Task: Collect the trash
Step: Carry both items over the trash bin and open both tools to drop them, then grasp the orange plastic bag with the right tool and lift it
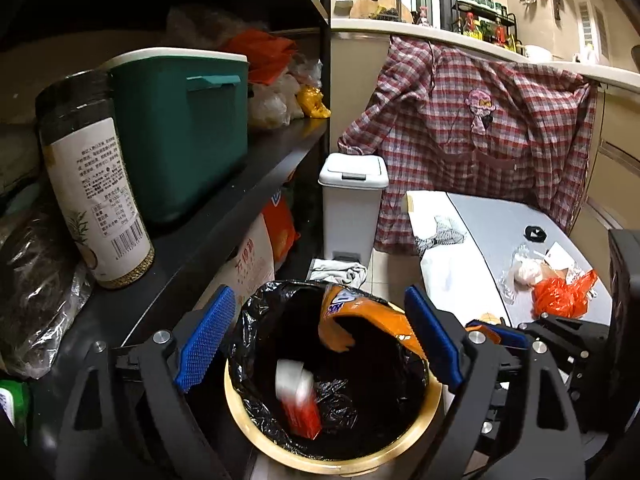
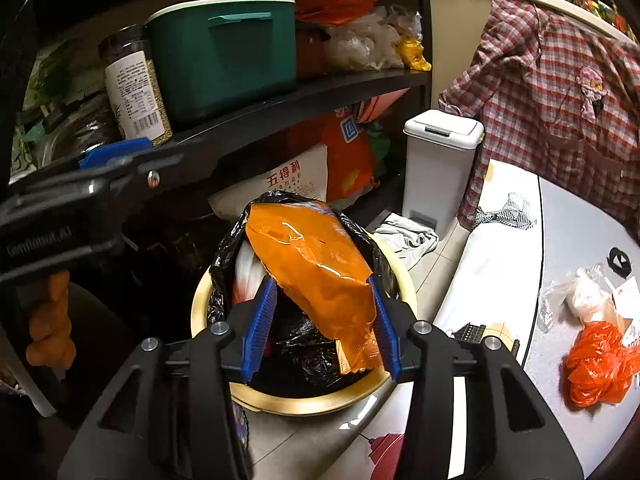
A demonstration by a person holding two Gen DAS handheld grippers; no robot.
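Note:
A round tan-rimmed trash bin (image 1: 320, 460) (image 2: 304, 404) with a black liner stands on the floor below both grippers. My left gripper (image 1: 320, 296) is open wide above it, nothing between its pads. A blurred red-and-white carton (image 1: 300, 404) is inside the bin, apart from the pads. An orange snack bag (image 2: 320, 272) (image 1: 360, 320) leans across the bin's mouth. My right gripper (image 2: 322, 284) straddles its lower part with the jaws apart, and the left pad (image 2: 260, 320) is clear of it. The left gripper's blue pad (image 2: 116, 152) shows at the left of the right wrist view.
A black shelf unit (image 1: 248, 168) with a green box (image 1: 180, 132) and a jar (image 1: 92, 184) stands close on the left. A white pedal bin (image 2: 440, 160) is behind. The grey table (image 2: 568, 220) on the right carries an orange plastic bag (image 2: 600, 364) and a white wad (image 2: 584, 296).

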